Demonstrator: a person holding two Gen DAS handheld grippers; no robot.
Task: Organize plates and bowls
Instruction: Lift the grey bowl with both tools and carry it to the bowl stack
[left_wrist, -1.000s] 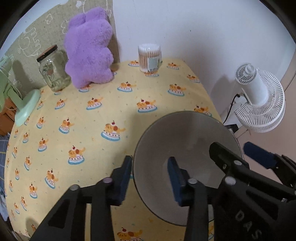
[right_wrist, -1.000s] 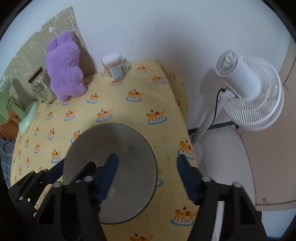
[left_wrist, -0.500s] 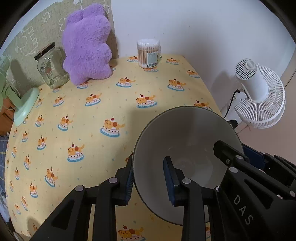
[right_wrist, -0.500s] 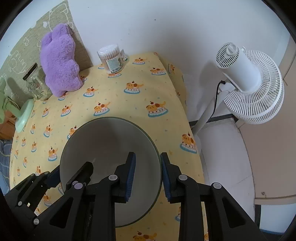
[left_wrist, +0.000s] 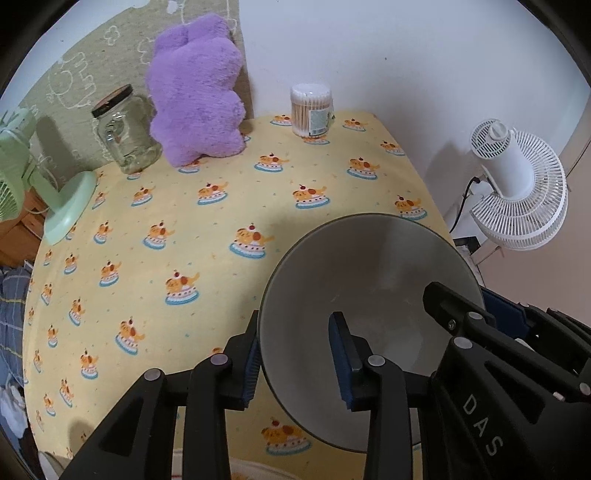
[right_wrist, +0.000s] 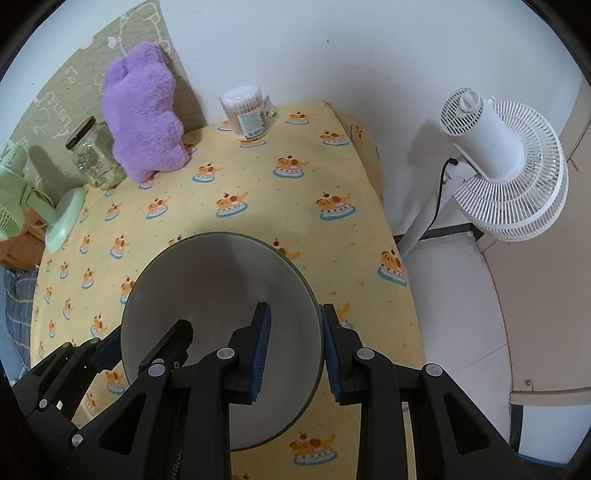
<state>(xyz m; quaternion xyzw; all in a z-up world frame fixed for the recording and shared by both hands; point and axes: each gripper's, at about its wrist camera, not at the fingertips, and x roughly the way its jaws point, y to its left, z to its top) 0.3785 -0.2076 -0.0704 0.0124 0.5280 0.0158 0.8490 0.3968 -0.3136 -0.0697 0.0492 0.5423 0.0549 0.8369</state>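
A large grey bowl (left_wrist: 369, 280) with a dark rim is held above the yellow patterned tablecloth (left_wrist: 184, 229). My left gripper (left_wrist: 295, 354) is shut on the bowl's left rim, one finger outside and one inside. My right gripper (right_wrist: 293, 350) is shut on the bowl (right_wrist: 221, 295) at its right rim. Each gripper shows in the other's view, the right one (left_wrist: 498, 332) and the left one (right_wrist: 122, 350). The bowl looks empty. A pale rim (left_wrist: 207, 469) peeks in at the bottom edge of the left wrist view.
At the back of the table stand a purple plush toy (left_wrist: 195, 92), a glass jar (left_wrist: 125, 136) and a tub of cotton swabs (left_wrist: 310, 109). A green fan (left_wrist: 33, 184) stands at the left edge. A white floor fan (right_wrist: 506, 162) stands off the table's right side.
Both grippers have closed on the bowl's rim from open a second ago. The bowl has risen, and the table looks farther below.
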